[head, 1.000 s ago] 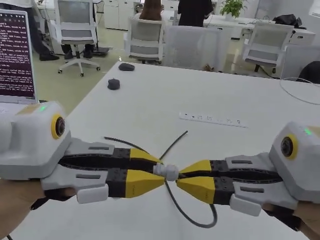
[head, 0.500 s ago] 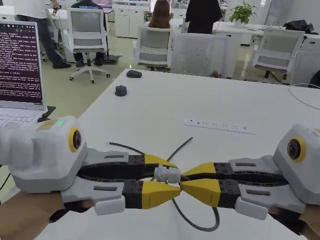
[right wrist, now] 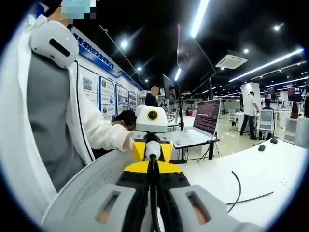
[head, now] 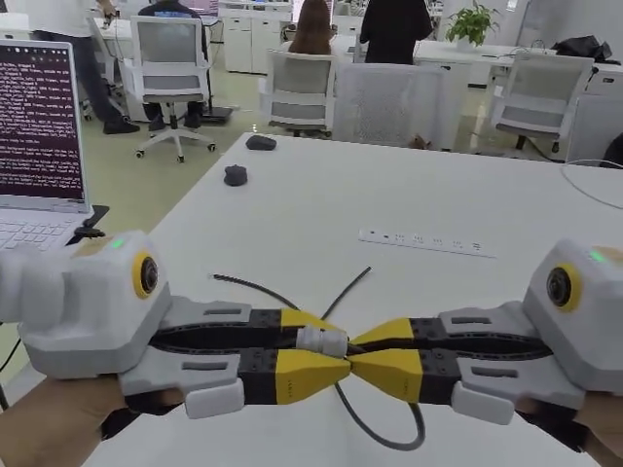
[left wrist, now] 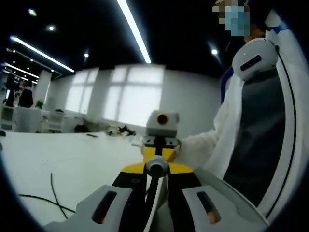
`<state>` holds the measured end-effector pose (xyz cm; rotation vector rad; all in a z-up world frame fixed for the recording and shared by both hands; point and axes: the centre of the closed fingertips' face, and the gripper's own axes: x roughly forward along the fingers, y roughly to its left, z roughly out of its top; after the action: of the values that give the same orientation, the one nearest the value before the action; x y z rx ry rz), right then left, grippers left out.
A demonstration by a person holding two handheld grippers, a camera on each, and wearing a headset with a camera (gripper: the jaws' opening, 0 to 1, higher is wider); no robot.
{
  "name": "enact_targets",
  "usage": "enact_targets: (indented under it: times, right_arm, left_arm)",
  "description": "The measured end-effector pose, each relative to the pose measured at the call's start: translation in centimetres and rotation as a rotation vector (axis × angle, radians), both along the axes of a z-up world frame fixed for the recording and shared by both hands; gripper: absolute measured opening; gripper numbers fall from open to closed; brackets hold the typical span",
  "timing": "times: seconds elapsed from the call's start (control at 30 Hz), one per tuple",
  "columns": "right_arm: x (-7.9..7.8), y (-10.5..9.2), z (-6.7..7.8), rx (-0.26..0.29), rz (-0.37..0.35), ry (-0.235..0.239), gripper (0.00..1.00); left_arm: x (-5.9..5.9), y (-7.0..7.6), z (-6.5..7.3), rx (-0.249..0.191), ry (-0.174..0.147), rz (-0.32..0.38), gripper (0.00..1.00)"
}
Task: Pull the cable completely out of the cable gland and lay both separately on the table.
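Left gripper and right gripper closer now, white gland, black cable between

Head view down over table; gripper views head-on, close; cable gland common to all.

so both grippers are held out flat and level, nose to nose, meeting right at the cable gland. left gripper comes in from the gland's left side, yellow jaws clamped on the gland itself. right gripper comes in from the opposite side, its jaws pinched to a point on the cable just beside the gland, tips close up against the other pair. left hand and right hand grip the gripper bodies from underneath, well out on either side of the gland
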<state>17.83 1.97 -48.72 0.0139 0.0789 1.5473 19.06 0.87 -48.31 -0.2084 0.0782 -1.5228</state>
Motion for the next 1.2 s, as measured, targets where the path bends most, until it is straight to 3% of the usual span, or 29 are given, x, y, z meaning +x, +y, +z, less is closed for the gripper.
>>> enact_targets:
  times: [0.3,0.83,1.2]
  right_arm:
    - [0.7,-1.9,-1.2,-0.028,-0.039,0.014,0.02]
    - [1.7,-5.7,-5.5,-0.144,-0.113,0.053,0.02]
    - [1.0,-5.2,-6.2,-0.190,-0.100,0.050,0.03]
  left_arm:
    - [0.7,0.8,-0.2,0.003,0.011,0.034,0.16]
    - [1.4,1.5,-0.6,0.012,0.036,0.060,0.16]
    - [1.3,1.4,-1.1,0.029,0.042,0.064,0.16]
